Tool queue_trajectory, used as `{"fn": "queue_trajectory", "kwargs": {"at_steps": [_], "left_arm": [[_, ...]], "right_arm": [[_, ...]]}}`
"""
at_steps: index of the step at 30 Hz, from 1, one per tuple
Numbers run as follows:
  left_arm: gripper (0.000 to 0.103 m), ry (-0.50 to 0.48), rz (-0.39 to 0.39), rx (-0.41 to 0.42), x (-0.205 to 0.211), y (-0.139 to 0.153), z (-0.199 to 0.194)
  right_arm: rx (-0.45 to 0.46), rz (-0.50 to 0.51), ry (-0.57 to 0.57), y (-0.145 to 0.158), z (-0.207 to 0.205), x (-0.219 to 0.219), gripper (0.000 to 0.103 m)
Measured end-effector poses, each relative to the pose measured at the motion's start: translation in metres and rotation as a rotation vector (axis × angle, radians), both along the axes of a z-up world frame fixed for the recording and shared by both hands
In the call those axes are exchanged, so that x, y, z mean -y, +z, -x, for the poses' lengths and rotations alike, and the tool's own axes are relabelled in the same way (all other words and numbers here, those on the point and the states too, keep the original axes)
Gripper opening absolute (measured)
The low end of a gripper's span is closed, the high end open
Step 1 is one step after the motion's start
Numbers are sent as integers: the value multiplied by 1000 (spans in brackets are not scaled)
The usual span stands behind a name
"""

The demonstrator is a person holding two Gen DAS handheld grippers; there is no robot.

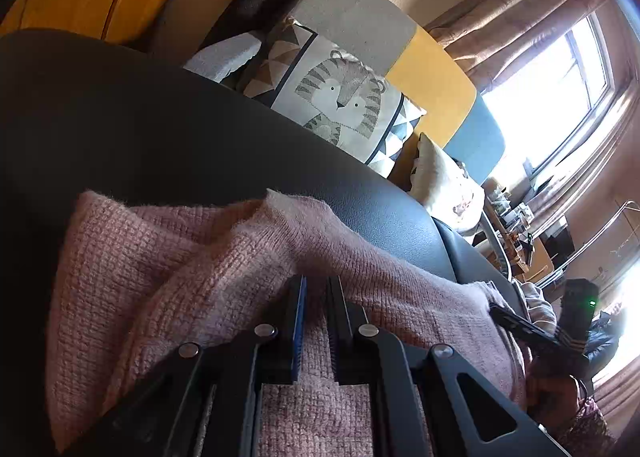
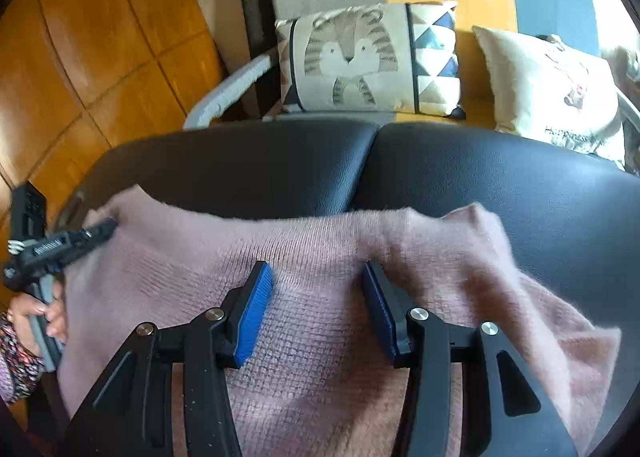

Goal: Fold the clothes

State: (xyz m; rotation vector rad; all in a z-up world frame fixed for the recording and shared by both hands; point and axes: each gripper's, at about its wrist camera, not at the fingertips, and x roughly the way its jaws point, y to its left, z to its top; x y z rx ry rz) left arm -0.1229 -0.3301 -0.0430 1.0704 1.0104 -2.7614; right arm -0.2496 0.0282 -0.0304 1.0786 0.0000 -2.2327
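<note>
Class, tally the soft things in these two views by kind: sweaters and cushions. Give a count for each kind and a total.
Pink sweater: 1
Cushions: 2, a tiger cushion and a cream cushion
Total: 3

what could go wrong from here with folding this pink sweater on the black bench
1. The left gripper has its jaws nearly together on a thin ridge of the fuzzy pink knit sweater; the loose knit might slip out or stretch when pulled.
2. The right gripper stands open with nothing pinched, so a lift now could drag one side only and skew the fold.
3. The sweater's right part lies bunched on the padded black leather bench, and may crease.
</note>
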Motion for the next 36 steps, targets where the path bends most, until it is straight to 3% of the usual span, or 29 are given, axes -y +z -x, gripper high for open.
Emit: {"fn": "queue_trajectory", "kwargs": {"at_steps": [2, 4, 6, 9, 11, 13, 16, 19, 22, 25, 27, 31, 36], "left_arm": [[10, 8, 32, 7, -4, 9, -1], [12, 13, 58, -42, -14, 21, -7], [19, -4, 76, -91, -28, 28, -18], [19, -28, 151, -94, -48, 29, -24], [19, -61, 205, -72, -57, 19, -23], [19, -74, 194, 8, -55, 5, -17], [19, -61, 106, -11, -41, 0, -20], [18, -37, 65, -25, -32, -5, -27], [17, -38, 77, -17, -34, -5, -26], [17, -43, 88, -12, -36, -4, -25], [17, -44, 81, -14, -36, -4, -24], [17, -44, 74, -15, -36, -3, -24], [17, -46, 45, -25, -32, -5, -25]], "right_arm": [[-33, 64, -65, 20, -7, -27, 50], [-65, 12, -108, 32, -21, -51, 50], [-81, -19, -65, 34, -41, -67, 49], [-84, -37, 10, 28, -65, -81, 49], [-58, -94, 35, 14, -72, -84, 40], [-36, -168, 19, -4, -71, -88, 33], [-69, -216, -79, -13, -68, -111, 29], [-14, -100, -182, -17, -61, -147, 19], [0, -99, -149, -6, -64, -140, 19], [-35, 28, -130, 22, -57, -133, 20], [-22, 11, -129, 27, -36, -116, 20], [25, -129, -76, 6, 2, -81, 20], [70, -102, -161, -12, 25, -101, 13]]}}
